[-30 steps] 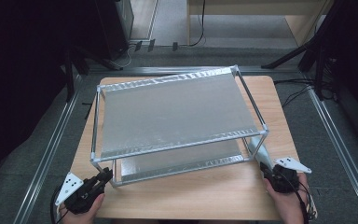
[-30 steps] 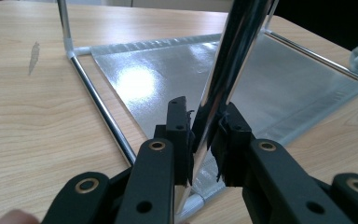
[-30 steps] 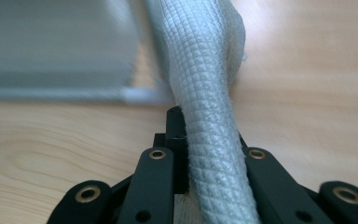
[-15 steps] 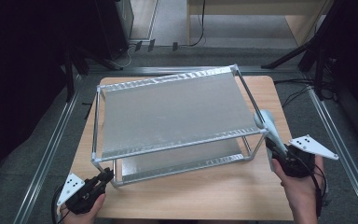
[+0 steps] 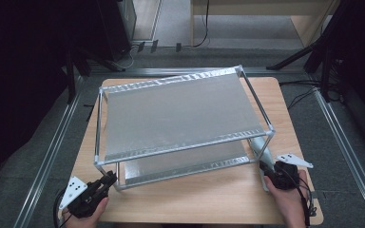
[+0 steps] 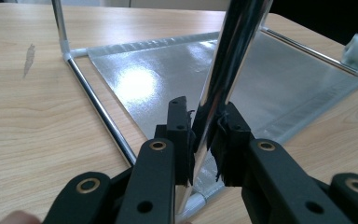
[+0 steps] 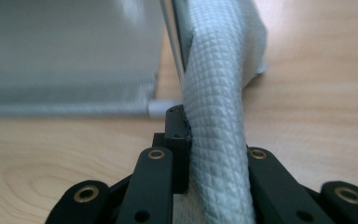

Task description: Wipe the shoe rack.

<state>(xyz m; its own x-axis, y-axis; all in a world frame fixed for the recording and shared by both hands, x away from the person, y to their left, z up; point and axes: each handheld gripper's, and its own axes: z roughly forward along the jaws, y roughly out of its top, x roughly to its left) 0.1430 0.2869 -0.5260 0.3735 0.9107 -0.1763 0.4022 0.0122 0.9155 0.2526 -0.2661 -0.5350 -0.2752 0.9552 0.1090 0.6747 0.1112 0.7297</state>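
Right hand-held gripper clamps cloth, hiding one jaw.

In the right gripper view, the right-hand jaw is hidden behind the folded cloth, and the rack's lower shelf is blurred. In the left gripper view, the chrome post is cut off by the top edge, and the cloth is cropped at the right edge.
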